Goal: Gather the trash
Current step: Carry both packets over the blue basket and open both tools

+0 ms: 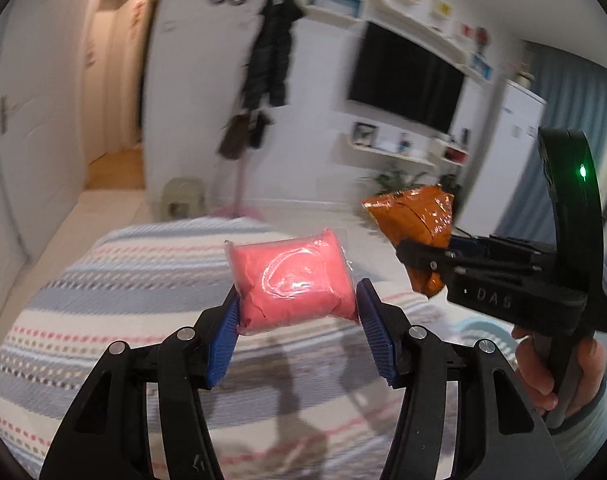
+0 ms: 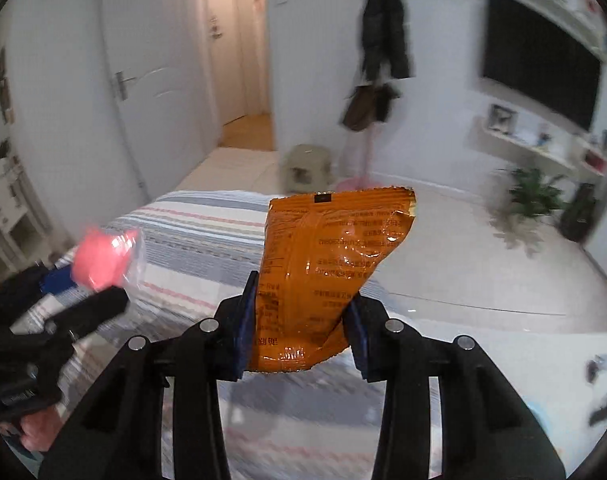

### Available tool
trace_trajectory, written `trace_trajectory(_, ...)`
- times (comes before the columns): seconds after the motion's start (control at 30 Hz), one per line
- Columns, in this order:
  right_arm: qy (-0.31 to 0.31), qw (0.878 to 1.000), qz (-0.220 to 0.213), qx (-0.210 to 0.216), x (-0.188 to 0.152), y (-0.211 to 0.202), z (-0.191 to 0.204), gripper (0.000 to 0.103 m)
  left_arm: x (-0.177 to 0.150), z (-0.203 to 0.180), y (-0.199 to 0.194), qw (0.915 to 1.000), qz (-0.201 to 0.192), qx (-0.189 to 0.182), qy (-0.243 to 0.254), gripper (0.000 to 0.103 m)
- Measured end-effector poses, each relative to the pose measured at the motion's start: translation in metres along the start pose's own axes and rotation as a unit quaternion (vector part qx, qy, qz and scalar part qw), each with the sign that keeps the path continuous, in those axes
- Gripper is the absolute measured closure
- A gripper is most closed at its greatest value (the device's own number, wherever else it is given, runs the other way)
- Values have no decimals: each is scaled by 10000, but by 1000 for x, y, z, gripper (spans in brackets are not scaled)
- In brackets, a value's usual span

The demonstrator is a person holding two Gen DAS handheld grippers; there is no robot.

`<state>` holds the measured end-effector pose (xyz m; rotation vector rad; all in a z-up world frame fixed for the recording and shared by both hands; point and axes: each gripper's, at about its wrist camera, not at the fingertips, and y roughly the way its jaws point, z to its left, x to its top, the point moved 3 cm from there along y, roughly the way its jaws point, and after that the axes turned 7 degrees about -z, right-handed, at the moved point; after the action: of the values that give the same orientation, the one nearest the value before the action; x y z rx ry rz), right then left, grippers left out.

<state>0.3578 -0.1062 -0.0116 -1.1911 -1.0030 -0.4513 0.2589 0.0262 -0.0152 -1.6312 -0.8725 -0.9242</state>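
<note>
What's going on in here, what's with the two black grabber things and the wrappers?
A person is picking up trash in a bedroom, holding a hand-operated tool in each hand. The left tool is clamped on a pink packet in clear wrap, and the right tool is clamped on an orange snack wrapper. Both are held in the air above a striped bedspread. No bin is in view, so neither piece has been dropped off yet.

Left black two-finger gripper (image 1: 299,320) raised, blue-padded fingers (image 1: 223,344) clamped on pink plastic-wrapped packet (image 1: 289,282). Right black two-finger gripper (image 2: 301,330) raised just beside it, fingers pinching orange foil snack bag (image 2: 327,268); bare hand (image 1: 551,376) wraps its handle.
</note>
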Motion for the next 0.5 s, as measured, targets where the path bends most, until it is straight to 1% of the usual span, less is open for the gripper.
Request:
trace_trajectory(0.03,33,9997,-13,-259,-6,-16,-16,67,2,-15,-1,9999,-12,-112,77,49)
trace_trajectory(0.13,308,9976,5,-619,-24,-52,-60,67,3,-60,3,9986,29,-445,288,49)
trace_trajectory(0.27,547,9917,-42,-1164,-50,-92,-106,67,-3,-124,15,9938,200,-910,613,49)
trace_trajectory(0.37,919,9858,5,-1405,-78,-116,-141,66,-12,-156,26,9897,379,-1188,701,49)
trace_trajectory(0.47,1335,9792,134,-1522,-112,-130,-172,66,-28,-193,43,9840,664,-1461,774,48)
trace_trajectory(0.5,1481,9768,204,-1532,-125,-133,-181,66,-34,-200,46,9826,724,-1508,802,48)
